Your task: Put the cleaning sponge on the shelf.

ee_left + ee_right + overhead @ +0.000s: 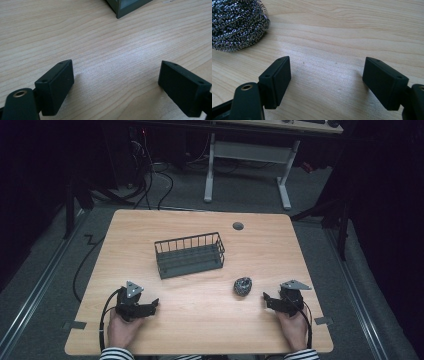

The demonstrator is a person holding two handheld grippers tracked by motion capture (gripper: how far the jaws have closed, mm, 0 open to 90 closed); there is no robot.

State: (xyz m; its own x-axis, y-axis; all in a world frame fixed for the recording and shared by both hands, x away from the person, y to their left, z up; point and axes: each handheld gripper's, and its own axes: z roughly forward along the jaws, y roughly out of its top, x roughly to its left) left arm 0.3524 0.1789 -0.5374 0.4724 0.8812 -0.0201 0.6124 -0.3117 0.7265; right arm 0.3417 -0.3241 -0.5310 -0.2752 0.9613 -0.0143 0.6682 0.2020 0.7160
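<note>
Two forearms in black-and-white striped sleeves enter from the near edge in the high view, each hand low over the table. The left hand [121,330] holds the black two-jaw left gripper [154,304], jaws pointing towards the right and slightly forward. The right hand [294,327] holds the black two-jaw right gripper [265,299], jaws pointing leftward. In each gripper view the jaws stand wide apart with nothing between them.

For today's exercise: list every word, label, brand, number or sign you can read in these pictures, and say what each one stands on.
None can be read: no print shows on the wire basket, the steel scourer, the wooden table or either gripper.
A small pale mark at the top edge of the left gripper view is too blurred to tell.
</note>
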